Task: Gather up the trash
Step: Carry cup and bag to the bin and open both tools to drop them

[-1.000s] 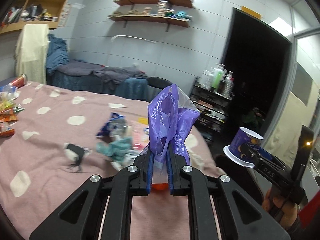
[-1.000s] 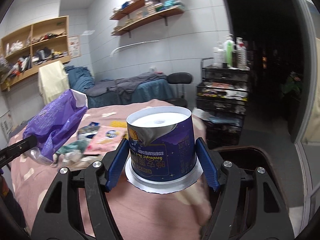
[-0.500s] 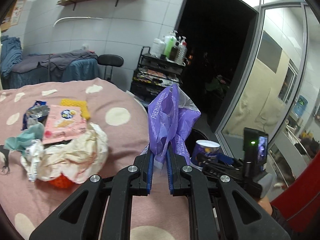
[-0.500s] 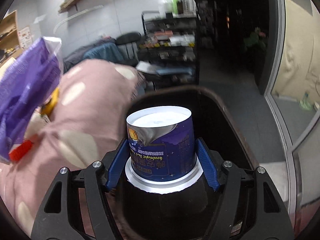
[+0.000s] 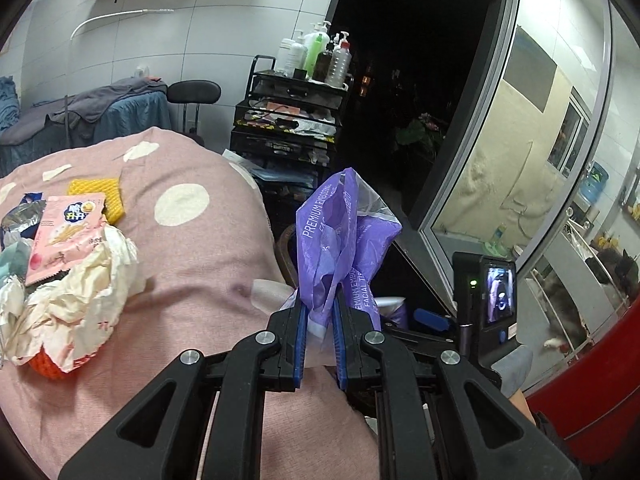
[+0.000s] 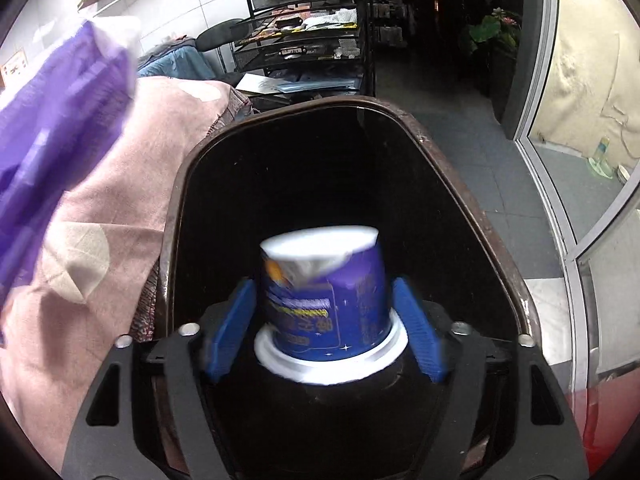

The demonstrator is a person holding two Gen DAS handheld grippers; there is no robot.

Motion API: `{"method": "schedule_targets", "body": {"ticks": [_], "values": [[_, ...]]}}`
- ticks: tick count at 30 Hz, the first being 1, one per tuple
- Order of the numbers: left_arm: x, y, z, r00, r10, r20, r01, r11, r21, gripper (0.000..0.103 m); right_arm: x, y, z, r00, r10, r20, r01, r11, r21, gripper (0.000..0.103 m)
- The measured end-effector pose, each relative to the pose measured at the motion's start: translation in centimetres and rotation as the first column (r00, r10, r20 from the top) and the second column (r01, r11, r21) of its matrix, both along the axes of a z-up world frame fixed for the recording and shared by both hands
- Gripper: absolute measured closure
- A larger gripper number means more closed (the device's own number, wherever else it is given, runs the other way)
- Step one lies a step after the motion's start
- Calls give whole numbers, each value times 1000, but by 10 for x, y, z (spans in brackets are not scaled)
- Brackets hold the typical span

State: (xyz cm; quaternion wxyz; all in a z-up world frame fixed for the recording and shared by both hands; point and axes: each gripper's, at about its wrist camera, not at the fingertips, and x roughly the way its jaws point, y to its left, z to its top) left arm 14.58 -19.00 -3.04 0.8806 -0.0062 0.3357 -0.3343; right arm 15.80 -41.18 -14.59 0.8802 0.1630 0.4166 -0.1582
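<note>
Right tongs (image 6: 324, 332) tilt down over bin (image 6: 460, 184), just releasing cup (image 6: 324, 304); left tongs (image 5: 320, 332) clench purple wrapper (image 5: 340, 240).

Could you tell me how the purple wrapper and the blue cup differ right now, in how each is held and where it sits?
The purple wrapper is thin, crumpled film; the blue cup is a stiff round tub. The left gripper pinches the wrapper tight, while the right gripper has just been opening, its pads clear of the cup between them. The cup is over the open bin; the wrapper is above the bed's edge, beside it. Both are trash heading for the bin.
</note>
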Motion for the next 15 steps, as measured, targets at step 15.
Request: {"method": "schedule_targets", "body": {"ticks": [15], "values": [[8,-33,-6,997,-37,-62,39,999,34,91,-55,-19,60,929,-227,293,272,954,-124,12]]}}
